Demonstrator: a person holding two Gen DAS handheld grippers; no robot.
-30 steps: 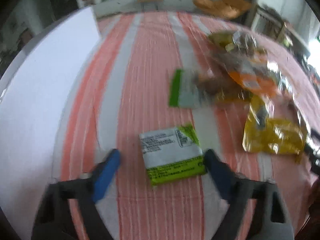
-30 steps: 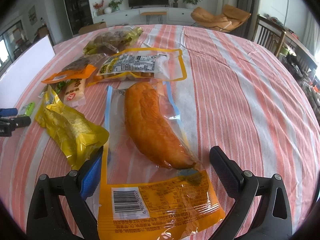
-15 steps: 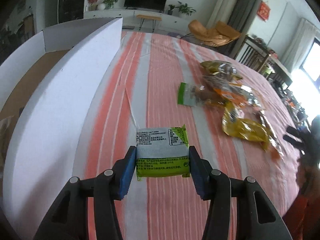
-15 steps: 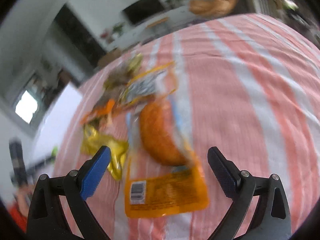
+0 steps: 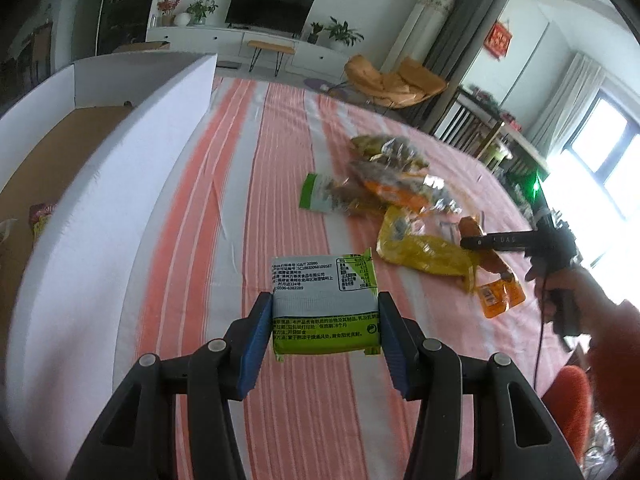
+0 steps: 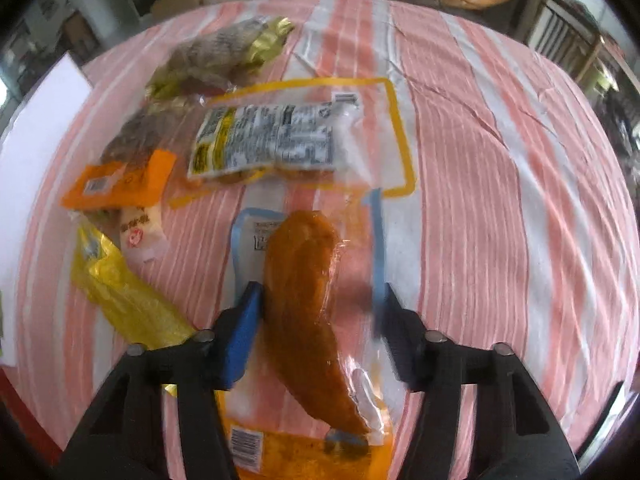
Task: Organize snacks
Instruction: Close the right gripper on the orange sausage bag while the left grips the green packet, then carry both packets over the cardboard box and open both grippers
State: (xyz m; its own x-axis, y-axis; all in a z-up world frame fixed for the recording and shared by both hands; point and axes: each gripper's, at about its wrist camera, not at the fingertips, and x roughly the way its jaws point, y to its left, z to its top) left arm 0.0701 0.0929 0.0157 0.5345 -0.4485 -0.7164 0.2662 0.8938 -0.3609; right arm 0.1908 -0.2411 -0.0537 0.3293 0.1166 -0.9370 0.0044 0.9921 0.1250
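Observation:
My left gripper (image 5: 324, 314) is shut on a green-and-white snack packet (image 5: 324, 280), held above the striped tablecloth (image 5: 280, 160) beside the white box (image 5: 120, 184). In the right wrist view, my right gripper (image 6: 320, 320) points steeply down over a clear packet holding an orange chicken leg (image 6: 304, 280). Its jaws are closing on it. The left blue pad (image 6: 244, 332) touches the meat and the right one meets the packet's blue edge. The left wrist view shows a hand (image 5: 560, 288) holding that gripper over the same packet (image 5: 500, 292).
Other snacks lie in a cluster: a yellow corn packet (image 6: 120, 292), an orange-labelled packet (image 6: 116, 184), a yellow-bordered clear packet (image 6: 280, 140), a gold-and-brown packet (image 6: 224, 56) and a small white one (image 6: 142, 232). The box's brown floor holds a packet (image 5: 40, 212). Chairs stand beyond the table.
My left gripper closed on the green-and-white packet and lifted it off the cloth beside the box. My right gripper tipped down over the chicken-leg packet and its wide jaws narrowed onto it.

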